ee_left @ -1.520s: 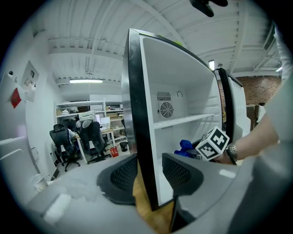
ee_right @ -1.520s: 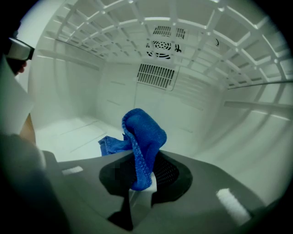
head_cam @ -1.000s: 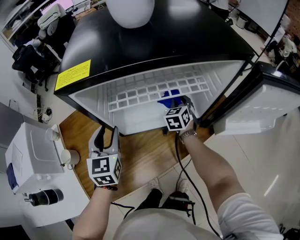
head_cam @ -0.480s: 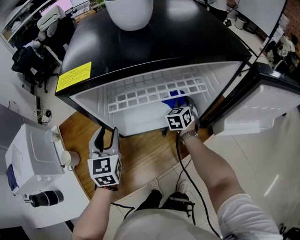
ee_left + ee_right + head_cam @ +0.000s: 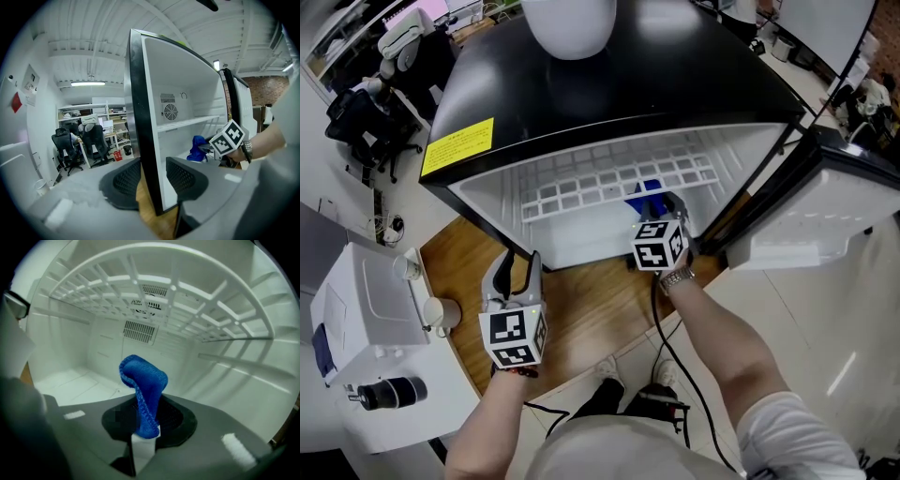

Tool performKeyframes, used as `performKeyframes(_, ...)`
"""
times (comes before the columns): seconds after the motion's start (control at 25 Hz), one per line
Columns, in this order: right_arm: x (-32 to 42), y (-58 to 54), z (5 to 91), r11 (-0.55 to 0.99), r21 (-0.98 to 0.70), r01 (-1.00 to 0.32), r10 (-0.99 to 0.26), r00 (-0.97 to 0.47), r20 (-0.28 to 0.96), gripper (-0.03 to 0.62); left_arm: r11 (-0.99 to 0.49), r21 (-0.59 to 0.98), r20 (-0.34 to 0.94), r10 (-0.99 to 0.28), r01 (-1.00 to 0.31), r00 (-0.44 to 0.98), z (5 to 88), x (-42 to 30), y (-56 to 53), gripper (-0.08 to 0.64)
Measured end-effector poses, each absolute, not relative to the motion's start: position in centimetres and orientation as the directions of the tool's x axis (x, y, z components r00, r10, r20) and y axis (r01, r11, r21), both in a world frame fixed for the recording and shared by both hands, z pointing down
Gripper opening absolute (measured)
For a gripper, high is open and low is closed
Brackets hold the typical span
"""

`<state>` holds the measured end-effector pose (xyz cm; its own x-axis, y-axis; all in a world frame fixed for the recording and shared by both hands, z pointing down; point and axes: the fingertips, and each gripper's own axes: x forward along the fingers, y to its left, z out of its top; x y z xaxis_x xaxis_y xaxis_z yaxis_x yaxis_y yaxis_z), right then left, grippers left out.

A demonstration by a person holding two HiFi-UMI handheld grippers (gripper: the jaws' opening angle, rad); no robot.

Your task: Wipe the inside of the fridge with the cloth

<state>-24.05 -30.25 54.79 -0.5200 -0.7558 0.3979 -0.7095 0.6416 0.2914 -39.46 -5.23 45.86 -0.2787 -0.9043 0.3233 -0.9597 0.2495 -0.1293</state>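
— What's in the fridge (image 5: 694,75)?

— Very little. It is a small black cabinet with a glossy top and a smooth white plastic lining, and its door (image 5: 825,216) is swung open to the right. A white grid shelf (image 5: 609,178) of square openings spans the upper part. On the back wall there's a slotted vent (image 5: 140,331). The only loose thing inside is the cloth (image 5: 143,390).

— Where exactly is it?

— Under the shelf, towards the right side of the compartment, raised clear of the white floor. It's bright blue and nubbly like terry or microfibre, with a stitched edge. It stands up in a folded hump and curls over at the top.

— So it's being held?

— Yes. The right gripper (image 5: 140,432) reaches into the opening, and its dark, mesh-textured pads are pinched on the cloth's lower end.

— And the other one?

— The left gripper (image 5: 152,176) is outside, low at the fridge's front left corner, above the wood-grain floor panel (image 5: 581,309). Its jaws stand apart and grip nothing. The black front edge of the left wall lines up with the gap, but I can't tell whether it sits between the pads or just beyond them.

— Anything on the outside?

— A yellow rectangular label (image 5: 457,147) on the top, near the left edge.
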Motion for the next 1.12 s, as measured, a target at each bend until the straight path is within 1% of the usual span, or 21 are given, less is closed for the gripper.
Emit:
performKeyframes(0.32,-28.7,-23.9,52.5,0.751,0.211,-0.626,-0.655,-0.665,0.358,0.069,0.242,-0.127,0.324,-0.907,-0.962,-0.27,45.8,-39.3,-5.2,0.166)
performKeyframes(0.8,-34.9,-13.5,48.7,0.895,0.099,-0.436,-0.444,-0.844,0.301,0.069,0.228,-0.12,0.317,-0.913,-0.966,-0.255,45.7,-39.2,-5.1,0.164)
performKeyframes(0.96,-36.2,-11.0,49.3,0.925,0.068,-0.373,-0.375,-0.871,0.318,0.069,0.221,-0.122,0.32,-0.914,-0.968,-0.25,45.7,-39.3,-5.0,0.164)
performKeyframes(1.12,-36.9,-9.5,52.2,0.943,0.059,-0.327,-0.324,-0.866,0.381,0.069,0.216,-0.138,0.324,-0.913,-0.967,-0.25,45.9,-39.3,-4.9,0.164)
